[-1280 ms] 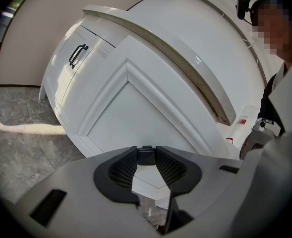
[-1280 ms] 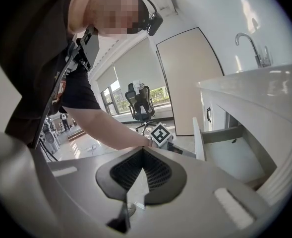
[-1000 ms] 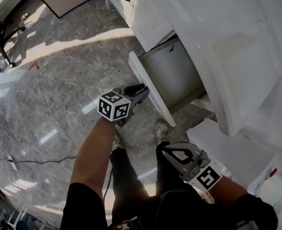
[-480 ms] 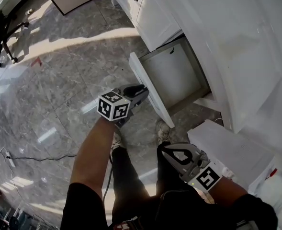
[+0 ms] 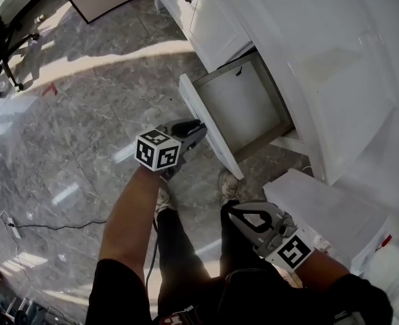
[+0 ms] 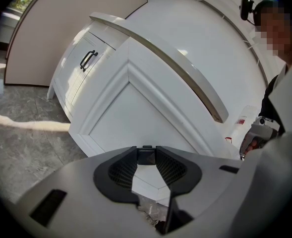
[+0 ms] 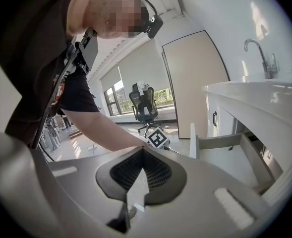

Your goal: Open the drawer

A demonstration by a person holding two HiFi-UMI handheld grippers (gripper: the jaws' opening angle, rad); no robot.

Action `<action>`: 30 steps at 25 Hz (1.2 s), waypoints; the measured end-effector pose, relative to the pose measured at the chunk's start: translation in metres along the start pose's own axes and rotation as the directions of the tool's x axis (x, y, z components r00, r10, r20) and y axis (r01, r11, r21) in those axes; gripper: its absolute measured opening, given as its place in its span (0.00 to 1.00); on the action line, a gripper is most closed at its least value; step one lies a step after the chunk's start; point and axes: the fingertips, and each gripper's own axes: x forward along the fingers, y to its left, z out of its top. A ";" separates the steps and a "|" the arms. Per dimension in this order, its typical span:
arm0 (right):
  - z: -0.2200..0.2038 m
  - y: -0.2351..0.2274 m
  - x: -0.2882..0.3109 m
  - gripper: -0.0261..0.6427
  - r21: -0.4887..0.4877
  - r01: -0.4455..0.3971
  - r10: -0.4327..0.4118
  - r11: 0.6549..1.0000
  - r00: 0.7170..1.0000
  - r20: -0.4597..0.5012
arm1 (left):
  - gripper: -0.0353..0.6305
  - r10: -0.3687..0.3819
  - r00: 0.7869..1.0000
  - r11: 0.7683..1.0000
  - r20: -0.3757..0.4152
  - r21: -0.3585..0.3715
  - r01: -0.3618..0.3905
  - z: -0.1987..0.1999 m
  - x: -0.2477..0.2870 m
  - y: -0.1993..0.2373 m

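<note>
The left tongs (image 6: 146,151) pinch the small dark handle (image 6: 146,157) on the front of the drawer (image 5: 248,103), which stands well out of the white vanity (image 5: 216,29). The right tongs (image 7: 143,151) hang closed and empty, apart from it.

White drawer (image 5: 243,110), black drawer handle (image 6: 146,155), grey veined marble floor (image 5: 84,114), grey left tongs (image 5: 199,124) and right tongs (image 5: 229,210), black-and-white marker cubes (image 5: 160,151).
</note>
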 end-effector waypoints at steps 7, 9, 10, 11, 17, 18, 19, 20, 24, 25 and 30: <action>0.000 -0.001 -0.011 0.03 0.010 0.006 -0.006 1.000 1.000 0.001 | 0.24 0.063 0.998 0.998 -0.024 -0.010 -0.063 0.000 -0.005 0.004; 0.006 -0.001 -0.014 0.03 0.003 0.009 -0.009 1.000 1.000 0.013 | 0.26 0.101 0.995 0.995 -0.026 -0.008 -0.101 0.001 -0.016 0.005; 0.012 -0.001 -0.016 0.03 0.004 0.014 -0.014 1.000 1.000 0.023 | 0.26 0.116 0.993 0.993 -0.025 -0.007 -0.116 0.001 -0.024 0.003; 0.018 -0.002 -0.019 0.03 0.009 0.022 -0.022 1.000 0.999 0.033 | 0.26 0.126 0.992 0.992 -0.023 -0.006 -0.127 0.001 -0.032 -0.001; 0.069 -0.005 -0.033 0.03 -0.012 0.063 -0.062 0.998 0.994 0.095 | 0.26 0.153 0.987 0.988 0.048 0.022 -0.154 0.033 -0.092 -0.043; 0.079 -0.005 -0.036 0.03 -0.024 0.066 -0.064 0.997 0.993 0.100 | 0.26 0.155 0.985 0.987 0.073 0.026 -0.157 0.044 -0.102 -0.053; 0.089 -0.004 -0.039 0.03 -0.029 0.072 -0.068 0.997 0.992 0.107 | 0.26 0.155 0.983 0.987 0.098 0.031 -0.159 0.056 -0.111 -0.063; 0.101 -0.003 -0.043 0.03 -0.025 0.079 -0.076 0.997 0.990 0.115 | 0.26 0.155 0.980 0.986 0.121 0.037 -0.161 0.069 -0.121 -0.075; 0.140 0.002 -0.067 0.03 0.004 0.112 -0.112 0.994 0.985 0.131 | 0.26 0.145 0.971 0.983 0.189 0.081 -0.163 0.113 -0.155 -0.127; 0.149 0.001 -0.074 0.03 0.008 0.121 -0.121 0.993 0.984 0.133 | 0.25 0.138 0.969 0.983 0.205 0.094 -0.159 0.125 -0.163 -0.141; 0.194 0.000 -0.109 0.03 -0.013 0.156 -0.152 0.988 0.978 0.140 | 0.09 0.128 0.946 0.966 0.297 0.178 -0.187 0.190 -0.210 -0.212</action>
